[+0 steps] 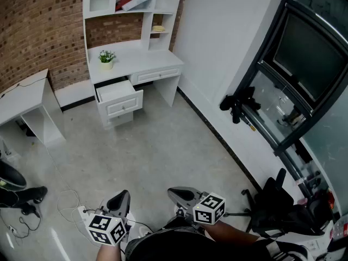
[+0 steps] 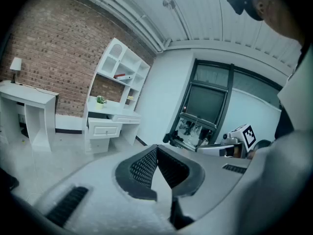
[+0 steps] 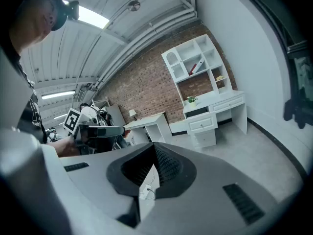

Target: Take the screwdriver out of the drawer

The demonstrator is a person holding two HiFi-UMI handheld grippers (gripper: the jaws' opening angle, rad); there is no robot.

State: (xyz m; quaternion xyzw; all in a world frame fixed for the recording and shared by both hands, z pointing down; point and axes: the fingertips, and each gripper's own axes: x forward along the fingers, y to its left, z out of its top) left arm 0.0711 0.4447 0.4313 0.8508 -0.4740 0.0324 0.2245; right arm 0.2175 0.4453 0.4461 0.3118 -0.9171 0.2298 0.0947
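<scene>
The task is judged to be at its very start. One drawer (image 1: 116,92) of the white desk (image 1: 142,55) at the far side of the room is seen standing pulled out, so the opening may be counted as done. The walk across the bare floor (image 1: 163,145), the reach into the drawer and the lifting out of the screwdriver are all left to do.

The left gripper (image 2: 156,148) and the right gripper (image 3: 155,147) are held low and near the body, well apart from the desk. In each gripper view the ribbed pads are seen drawn together at their tips, with nothing caught between them.

The screwdriver itself is not made out in any view. It is presumably lying inside the open drawer, but from this far off only a pale interior is shown, and what it contains cannot be told. The lower drawer fronts are seen closed. A small potted plant (image 1: 106,58) is set on the desk top, above the open drawer. The near edge of the head view is cut off by the person's body, and the hands are largely hidden behind the marker cubes.
</scene>
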